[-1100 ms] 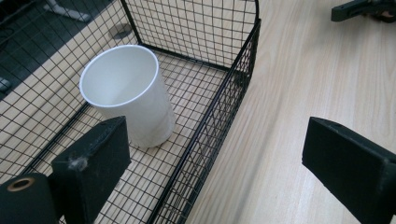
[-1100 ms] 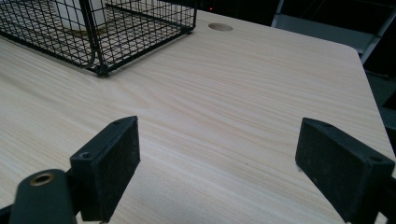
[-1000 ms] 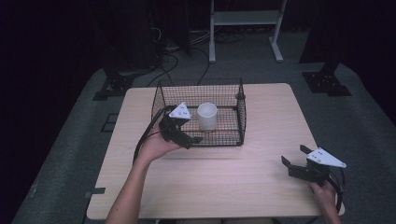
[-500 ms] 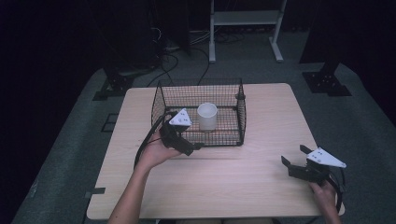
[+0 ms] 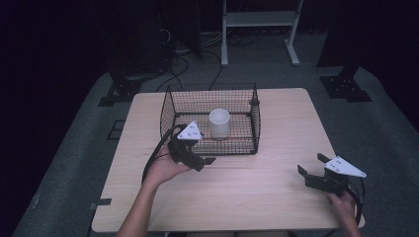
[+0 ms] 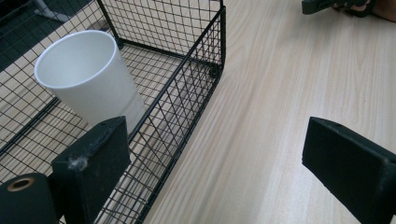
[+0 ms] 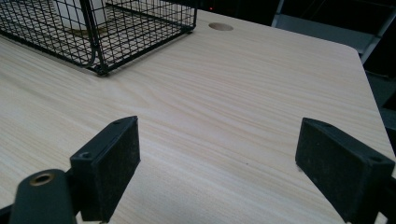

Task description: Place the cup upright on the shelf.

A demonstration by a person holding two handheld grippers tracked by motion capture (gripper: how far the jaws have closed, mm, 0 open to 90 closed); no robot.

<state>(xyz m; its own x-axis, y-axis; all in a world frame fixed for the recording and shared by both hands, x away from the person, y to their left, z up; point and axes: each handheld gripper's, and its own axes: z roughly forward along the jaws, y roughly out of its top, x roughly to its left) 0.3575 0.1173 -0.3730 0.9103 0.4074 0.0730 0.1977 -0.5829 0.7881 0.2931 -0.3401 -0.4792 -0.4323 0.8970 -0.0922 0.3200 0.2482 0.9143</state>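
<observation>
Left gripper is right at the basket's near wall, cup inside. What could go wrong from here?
1. The left gripper is open and empty, with the wire basket's near wall between its jaws; closing or pushing could snag the mesh and drag the basket.
2. The white cup stands upright and unsupported inside; a jolt to the basket could likely tip it.

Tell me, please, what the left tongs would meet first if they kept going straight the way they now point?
Probably the near wall of the wire basket: the open left tongs straddle its front edge. One jaw is over the basket towards the white cup, the other over the bare table. Depth is uncertain.
</observation>
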